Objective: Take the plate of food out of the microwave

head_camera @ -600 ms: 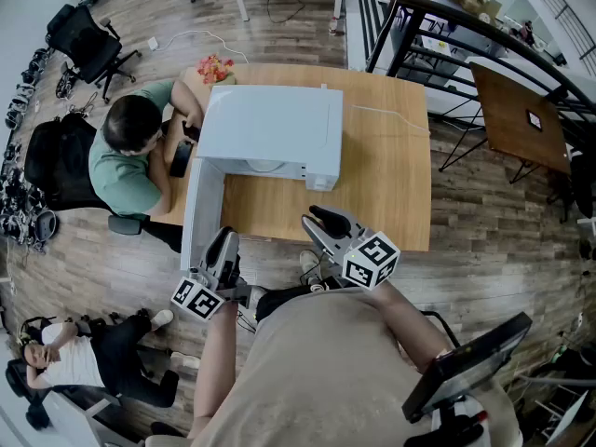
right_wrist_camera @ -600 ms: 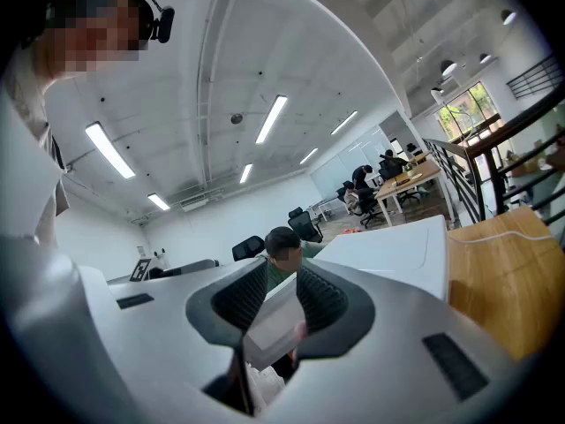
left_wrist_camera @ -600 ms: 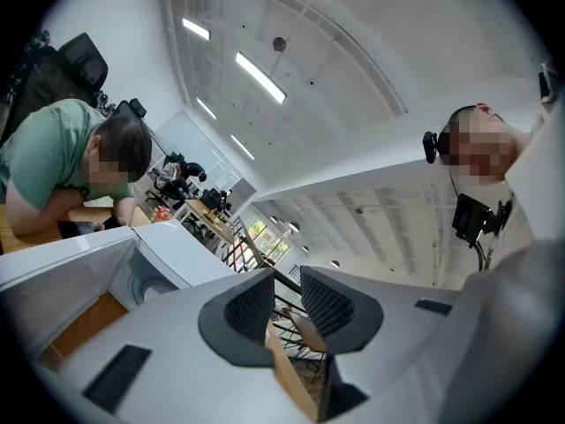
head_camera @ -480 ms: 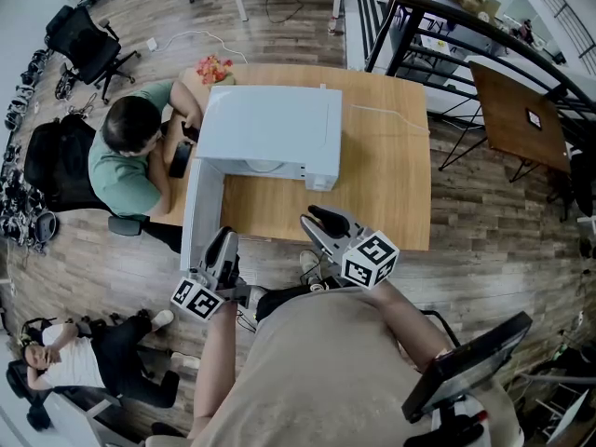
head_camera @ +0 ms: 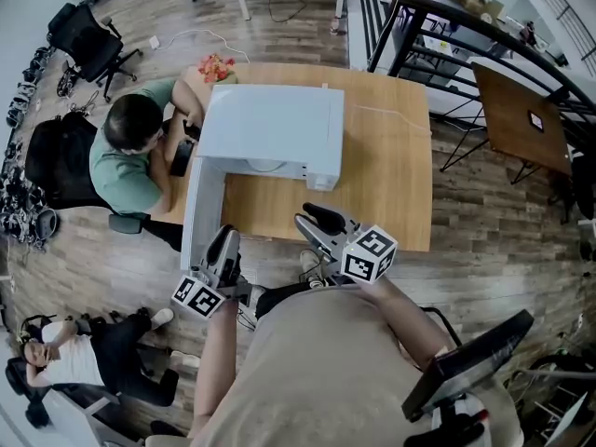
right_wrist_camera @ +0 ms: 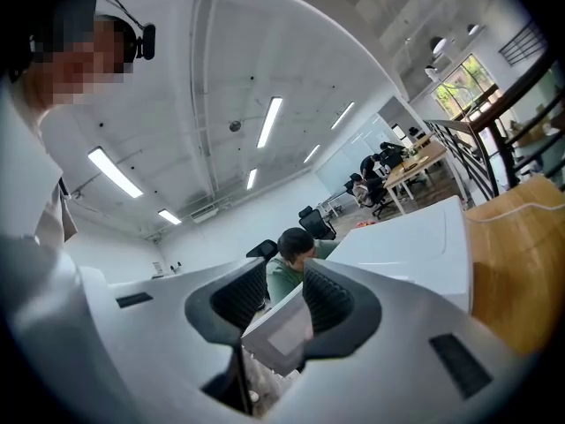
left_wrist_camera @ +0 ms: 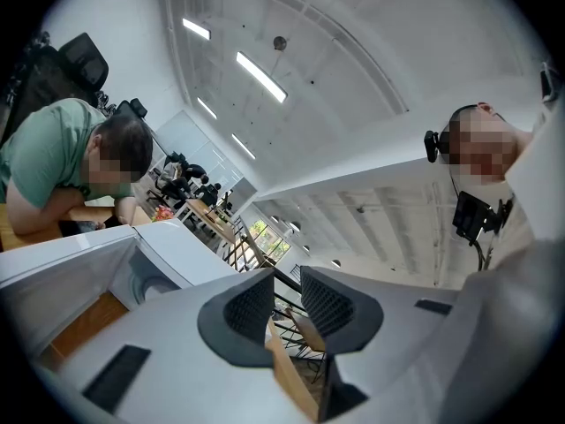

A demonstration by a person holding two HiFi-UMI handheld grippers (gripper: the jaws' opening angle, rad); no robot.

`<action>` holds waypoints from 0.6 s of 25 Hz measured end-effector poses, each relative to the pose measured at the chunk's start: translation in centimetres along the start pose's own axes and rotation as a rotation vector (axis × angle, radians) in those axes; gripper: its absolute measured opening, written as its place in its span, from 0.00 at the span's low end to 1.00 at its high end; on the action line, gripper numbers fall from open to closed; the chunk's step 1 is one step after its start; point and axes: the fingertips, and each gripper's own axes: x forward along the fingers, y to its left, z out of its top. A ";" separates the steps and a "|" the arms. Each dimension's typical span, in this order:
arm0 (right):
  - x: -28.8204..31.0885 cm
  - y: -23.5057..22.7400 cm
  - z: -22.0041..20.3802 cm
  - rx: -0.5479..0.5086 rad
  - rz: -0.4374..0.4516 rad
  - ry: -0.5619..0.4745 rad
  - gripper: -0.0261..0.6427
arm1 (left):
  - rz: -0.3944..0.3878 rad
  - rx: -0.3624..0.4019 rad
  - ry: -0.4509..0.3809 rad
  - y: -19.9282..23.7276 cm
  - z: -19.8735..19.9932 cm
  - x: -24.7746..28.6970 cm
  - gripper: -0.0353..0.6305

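Step in hand: approach, reach-in not yet begun. The microwave [head_camera: 270, 124] lies long axis left-right on the worktop [head_camera: 391, 175], mouth facing the operator, door [head_camera: 202, 212] swung out (hinged at the left). The pale rim inside is probably the plate [head_camera: 265, 166]. The left gripper [head_camera: 226, 240] and right gripper [head_camera: 312, 217] are both slightly parted and empty. Next: level entry, clear of the door.
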 end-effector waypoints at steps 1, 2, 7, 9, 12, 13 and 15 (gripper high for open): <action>0.0 0.0 0.1 -0.001 0.002 -0.001 0.21 | 0.001 0.000 0.001 0.0 0.0 0.0 0.19; 0.0 0.1 0.2 -0.003 0.002 -0.001 0.21 | 0.001 0.000 0.003 -0.1 0.0 0.1 0.19; 0.2 -0.2 -0.1 -0.008 -0.004 0.010 0.21 | 0.003 0.000 0.006 0.1 0.1 0.3 0.19; 0.4 -0.4 -0.1 -0.005 -0.007 0.015 0.21 | 0.005 -0.001 0.007 0.3 0.1 0.5 0.19; 0.3 -0.8 -0.1 0.000 -0.017 0.022 0.21 | 0.005 -0.006 0.018 0.3 -0.2 0.8 0.19; 0.2 -0.9 -0.1 0.002 -0.021 0.024 0.21 | 0.005 -0.008 0.023 0.3 -0.4 0.9 0.19; -0.1 -1.2 -0.1 0.008 -0.029 0.025 0.21 | 0.004 -0.009 0.031 0.3 -0.7 1.2 0.19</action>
